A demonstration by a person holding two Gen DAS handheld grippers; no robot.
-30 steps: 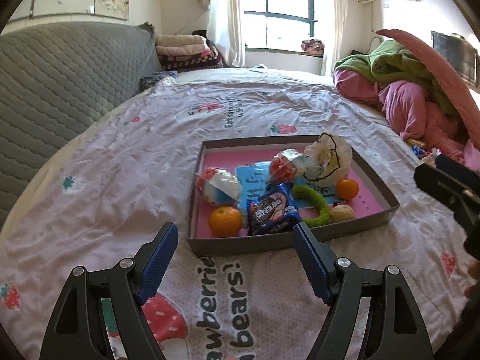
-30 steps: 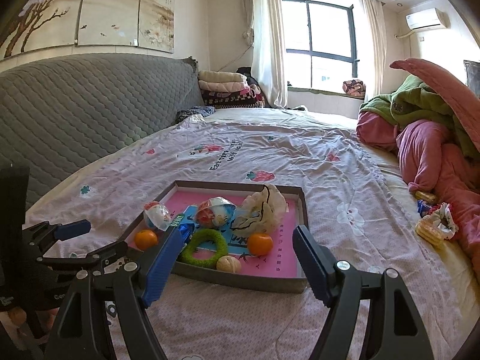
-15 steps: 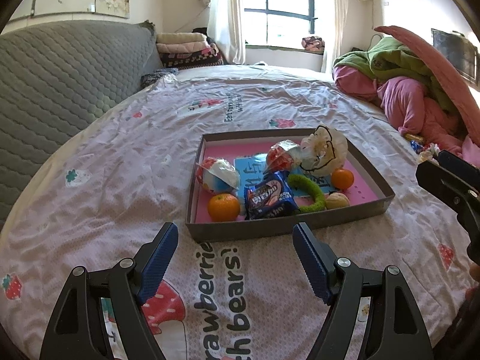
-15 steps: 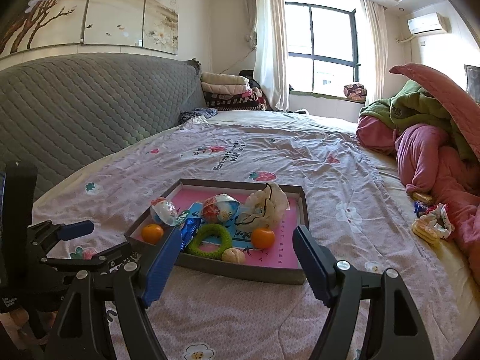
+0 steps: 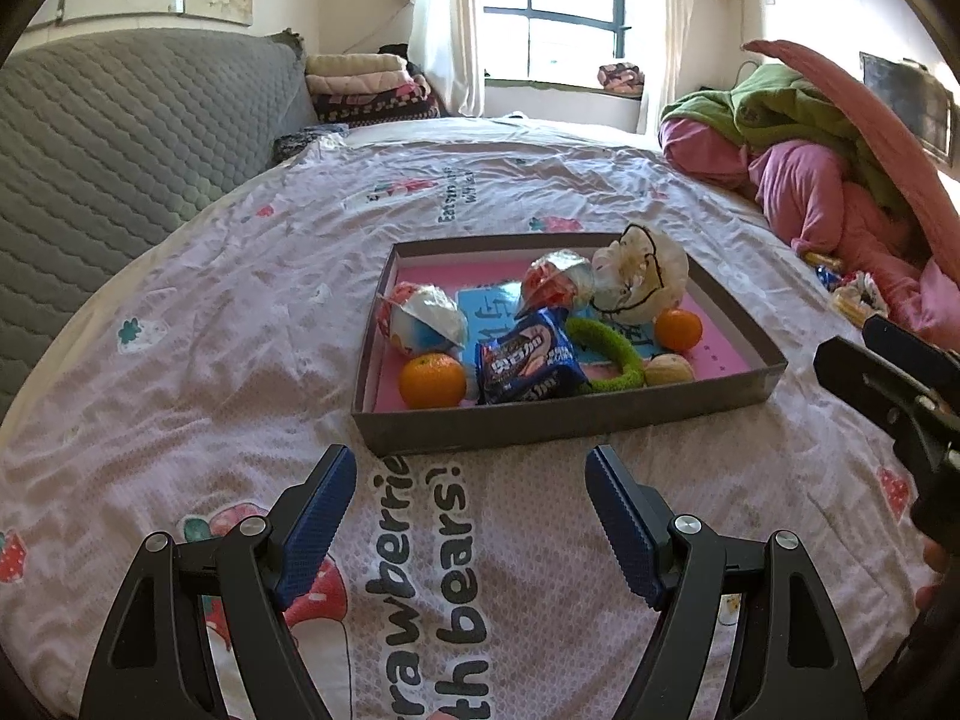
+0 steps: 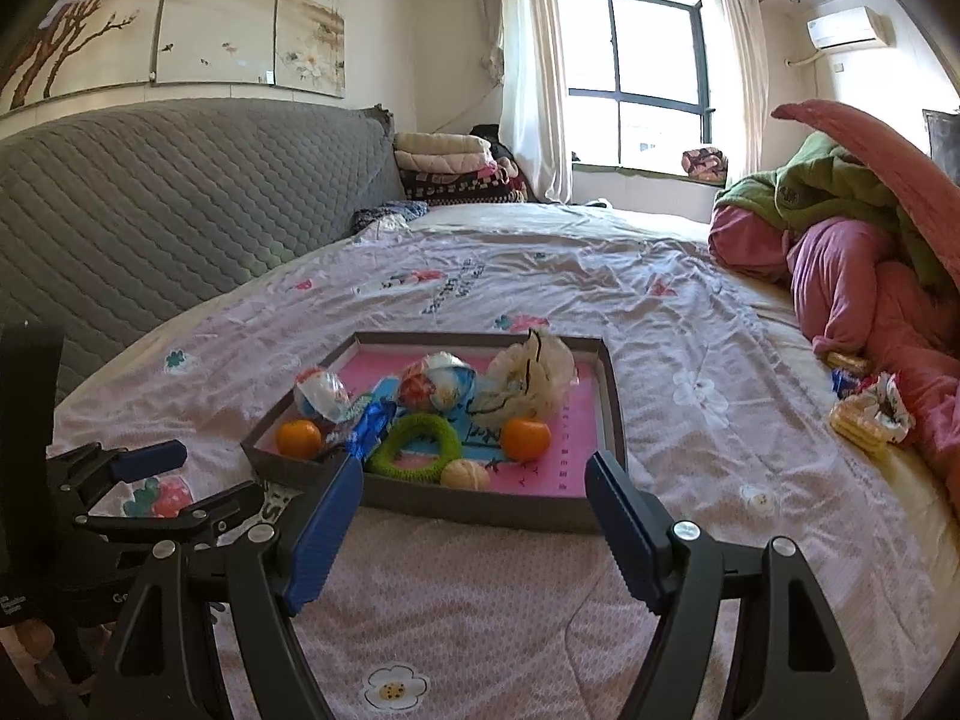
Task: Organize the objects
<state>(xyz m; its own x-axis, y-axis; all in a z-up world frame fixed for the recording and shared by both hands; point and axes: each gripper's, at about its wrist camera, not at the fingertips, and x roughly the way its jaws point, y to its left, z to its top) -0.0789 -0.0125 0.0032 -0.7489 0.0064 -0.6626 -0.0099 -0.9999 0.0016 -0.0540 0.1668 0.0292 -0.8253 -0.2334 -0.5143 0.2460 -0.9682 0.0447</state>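
Left gripper (image 5: pixel 468 501): jaws spread wide, nothing between the blue pads, held above the printed bedsheet (image 5: pixel 198 324).
Right gripper (image 6: pixel 474 510): jaws likewise wide apart and holding nothing, above the sheet.
Tray (image 5: pixel 558 417): shallow grey box with a pink floor, resting on the sheet straight ahead of the left gripper and near its fingertips; ahead of the right gripper too, slightly to its left.
Near tangerine (image 5: pixel 432 381): in the tray corner closest to the left gripper's left finger.
Blue snack pack (image 5: pixel 528 366): just right of that tangerine, leaning against the green ring (image 5: pixel 606 351).
Walnut (image 5: pixel 669 369): beside the ring, towards the right finger's side.
Far tangerine (image 5: pixel 678 329): behind the walnut, touching the white crumpled bag (image 5: pixel 642 282).
Two foil-wrapped eggs (image 5: pixel 429 321): further back in the tray, one left, one centre.
Loose snacks (image 6: pixel 867 411): on the sheet well right of the right gripper, beside the pink quilt (image 6: pixel 852 276).
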